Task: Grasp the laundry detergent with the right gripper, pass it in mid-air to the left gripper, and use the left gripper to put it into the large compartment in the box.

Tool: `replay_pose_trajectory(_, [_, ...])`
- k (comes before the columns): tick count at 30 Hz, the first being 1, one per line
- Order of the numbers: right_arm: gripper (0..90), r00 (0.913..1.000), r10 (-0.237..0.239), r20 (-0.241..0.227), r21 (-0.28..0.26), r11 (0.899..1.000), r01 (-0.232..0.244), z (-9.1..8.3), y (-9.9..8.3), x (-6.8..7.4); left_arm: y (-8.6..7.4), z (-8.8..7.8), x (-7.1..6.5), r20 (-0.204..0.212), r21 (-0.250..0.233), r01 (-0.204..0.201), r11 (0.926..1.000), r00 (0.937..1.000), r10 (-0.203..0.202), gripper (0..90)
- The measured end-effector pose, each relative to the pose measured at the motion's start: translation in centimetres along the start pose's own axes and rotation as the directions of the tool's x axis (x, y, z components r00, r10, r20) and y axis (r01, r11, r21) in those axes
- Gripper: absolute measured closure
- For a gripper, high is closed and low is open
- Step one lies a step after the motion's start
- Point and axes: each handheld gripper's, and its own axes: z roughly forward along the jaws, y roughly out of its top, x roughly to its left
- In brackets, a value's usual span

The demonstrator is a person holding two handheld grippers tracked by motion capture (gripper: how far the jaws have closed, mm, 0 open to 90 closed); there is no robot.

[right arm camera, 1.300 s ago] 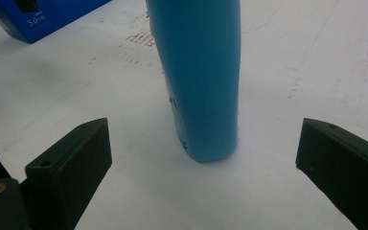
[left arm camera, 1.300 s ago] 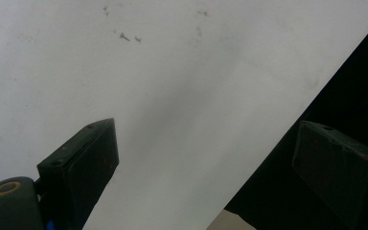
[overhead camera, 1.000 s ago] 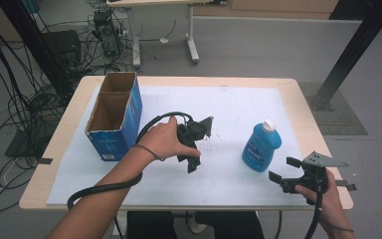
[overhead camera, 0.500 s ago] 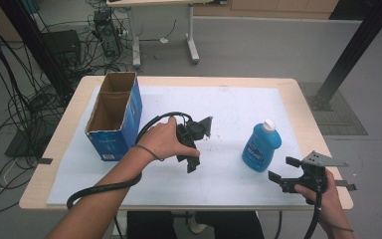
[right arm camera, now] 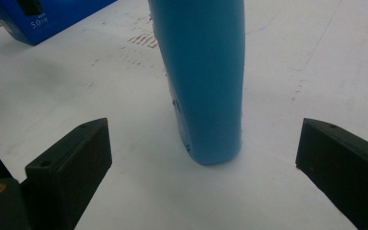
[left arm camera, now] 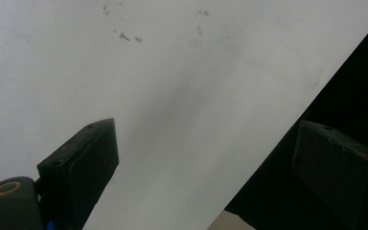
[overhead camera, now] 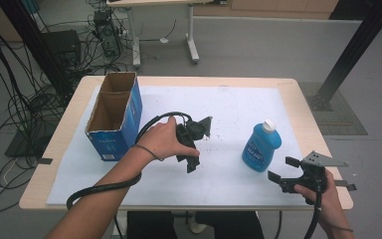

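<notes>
Near the counter's right front corner, the right tongs [overhead camera: 284, 174] sit wide apart and empty, aimed at a blue bottle [overhead camera: 261, 146] lying just beyond them, its white cap toward the far edge; likely lined up for a grab. At mid-counter the left tongs [overhead camera: 195, 144], also spread and holding nothing, hover over the bare white mat [overhead camera: 238, 107]. An open blue cardboard box [overhead camera: 115, 117] stands by the left edge, perhaps to receive the bottle.
</notes>
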Motion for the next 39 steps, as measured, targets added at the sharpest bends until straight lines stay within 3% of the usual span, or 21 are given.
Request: replay_pose_trajectory(39, [5.0, 0.9997, -0.026, 0.002, -0.014, 1.000, 0.026, 1.3, 0.2, 0.3, -0.2, -0.3, 0.1, 0.007, -0.012, -0.007, 0.9999, 1.0000, 0.007, 8.9])
